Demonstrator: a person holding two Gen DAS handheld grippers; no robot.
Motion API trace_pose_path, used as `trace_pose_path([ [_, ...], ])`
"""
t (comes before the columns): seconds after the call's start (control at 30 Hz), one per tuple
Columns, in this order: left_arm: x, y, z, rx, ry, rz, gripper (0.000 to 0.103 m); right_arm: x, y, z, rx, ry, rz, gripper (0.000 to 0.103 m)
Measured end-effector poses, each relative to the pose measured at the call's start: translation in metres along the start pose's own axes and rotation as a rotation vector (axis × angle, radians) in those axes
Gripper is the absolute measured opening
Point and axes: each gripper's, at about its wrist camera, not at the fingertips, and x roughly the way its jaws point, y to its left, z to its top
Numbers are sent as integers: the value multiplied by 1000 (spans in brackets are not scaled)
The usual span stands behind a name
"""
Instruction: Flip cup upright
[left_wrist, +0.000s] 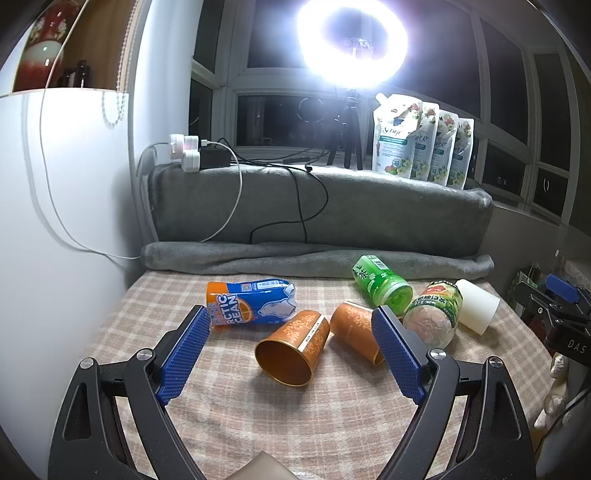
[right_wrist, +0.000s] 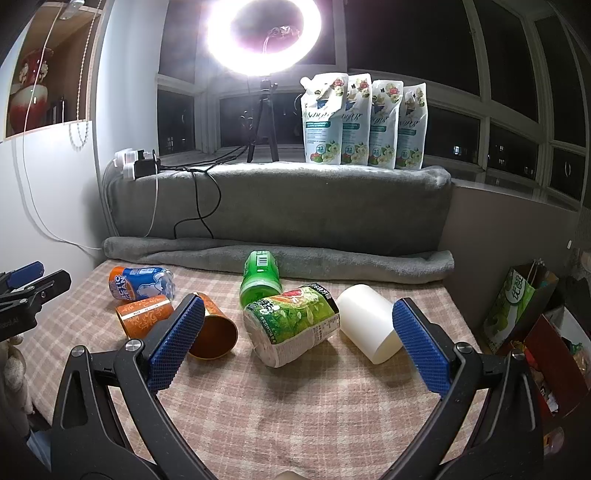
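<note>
Six cups lie on their sides on the checked cloth (left_wrist: 147, 332). Left gripper (left_wrist: 291, 325) spread wide, holding nothing; an orange cup (left_wrist: 291, 347) lies between its fingers, mouth toward the camera. Right gripper (right_wrist: 297, 312) likewise wide and unloaded, framing the salad cup (right_wrist: 291, 325) and white cup (right_wrist: 369, 325).

A ring light (right_wrist: 263, 35) on a tripod (right_wrist: 263, 122) is seen before dark windows. Four pouches (right_wrist: 364, 120) are stood upright on a grey blanket (right_wrist: 295, 206), with chargers (left_wrist: 186, 149) at its left end. A checked cloth (right_wrist: 295, 406) is spread below. A paper bag (right_wrist: 515, 306) is set at the right, a vase (right_wrist: 27, 92) shelved at the left.
</note>
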Motion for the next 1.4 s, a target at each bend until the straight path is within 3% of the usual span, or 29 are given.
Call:
trace_pose_path([
  [0.97, 6, 13, -4, -26, 11, -6, 89, 11, 14, 0, -32, 26, 26, 103],
  [1.4, 19, 46, -13, -74, 63, 46, 89, 44, 49, 13, -163, 70, 159, 103],
])
